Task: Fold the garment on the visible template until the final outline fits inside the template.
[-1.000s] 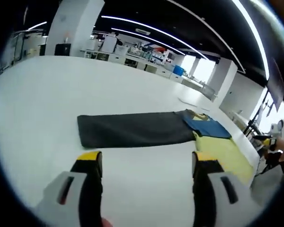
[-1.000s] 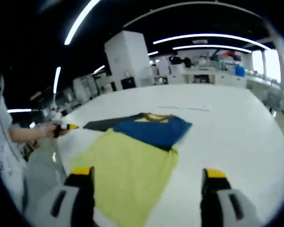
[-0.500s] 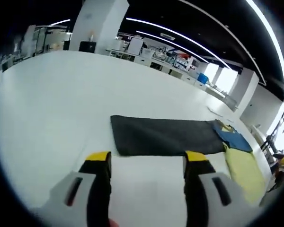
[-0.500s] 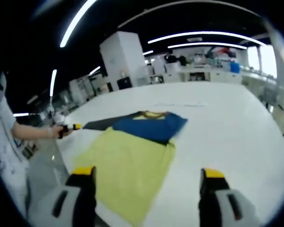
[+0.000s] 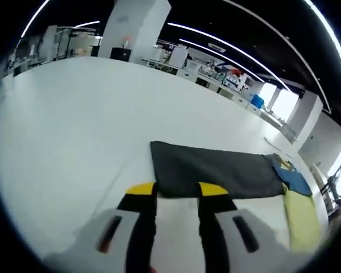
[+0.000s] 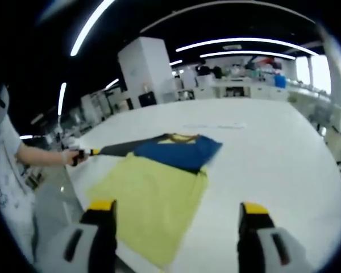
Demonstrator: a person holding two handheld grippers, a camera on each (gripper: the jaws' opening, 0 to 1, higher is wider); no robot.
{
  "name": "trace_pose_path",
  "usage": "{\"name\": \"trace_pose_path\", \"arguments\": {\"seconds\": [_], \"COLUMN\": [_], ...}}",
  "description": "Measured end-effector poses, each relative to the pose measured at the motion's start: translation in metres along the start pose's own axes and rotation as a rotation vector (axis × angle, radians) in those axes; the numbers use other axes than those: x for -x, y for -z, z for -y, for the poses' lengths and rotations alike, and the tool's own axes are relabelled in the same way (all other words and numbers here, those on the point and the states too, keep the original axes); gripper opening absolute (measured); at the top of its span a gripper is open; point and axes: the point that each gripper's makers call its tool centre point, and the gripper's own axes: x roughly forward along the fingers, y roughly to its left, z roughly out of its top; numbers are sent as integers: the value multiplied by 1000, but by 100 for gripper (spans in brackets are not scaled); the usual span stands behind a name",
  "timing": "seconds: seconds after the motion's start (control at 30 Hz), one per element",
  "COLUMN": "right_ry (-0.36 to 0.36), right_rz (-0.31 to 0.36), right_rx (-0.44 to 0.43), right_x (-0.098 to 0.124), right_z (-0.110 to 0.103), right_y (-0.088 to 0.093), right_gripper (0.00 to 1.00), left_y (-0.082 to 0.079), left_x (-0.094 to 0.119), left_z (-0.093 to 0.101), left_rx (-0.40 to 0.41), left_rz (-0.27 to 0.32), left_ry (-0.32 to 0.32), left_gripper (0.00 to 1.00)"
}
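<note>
In the left gripper view we see our left gripper low over the white counter, its yellow-tipped jaws drawn close together but with a gap showing and nothing between them, right at the near hem of the dark grey garment, which lies flat toward 1 o'clock; beyond it at 3 o'clock are a blue piece and a yellow sheet. We judge the cloth light, limp and likely to slide or bunch, so the near corner or hem edge looks the best place to pinch. In the right gripper view our right gripper hangs released, jaws wide apart and empty, above the yellow sheet at 11 o'clock, the blue piece beyond it, and the grey garment stretching to 10 o'clock, where the left gripper meets its end.
</note>
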Motion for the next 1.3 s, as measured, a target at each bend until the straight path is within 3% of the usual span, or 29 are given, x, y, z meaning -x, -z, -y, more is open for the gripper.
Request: {"name": "trace_pose_path", "arguments": {"seconds": [0.23,0.27,0.3,0.33,0.53,0.7,1.03,1.3], "right_ry": [-5,-7,-10,-11,-7,-7,-11,-18], "right_rz": [-13,-9,-4,-3,2,8,26,46], "right_rx": [-1,-5,-11,-12,-19,-24,-27,-34], "right_x": [-4,-4,-5,-5,-3,-3,-1,0], "right_z": [-10,-11,-13,-13,-13,-18,-17,-24], "right_y": [4,4,3,3,4,5,3,2], "right_gripper": [87,87,87,87,85,85,84,84], "left_y": [2,2,0,-8,-21,-29,-59,-83], "left_x": [0,-1,0,0,8,7,4,4], "left_z": [-1,-4,-1,-1,-6,4,56,125], "left_rx": [6,17,97,130,127,163,113,60], "left_rz": [-12,-14,2,44,59,88,104,110], "left_ry": [1,1,27,34,39,71,214,360], "left_gripper": [10,4,0,0,0,0,0,0]}}
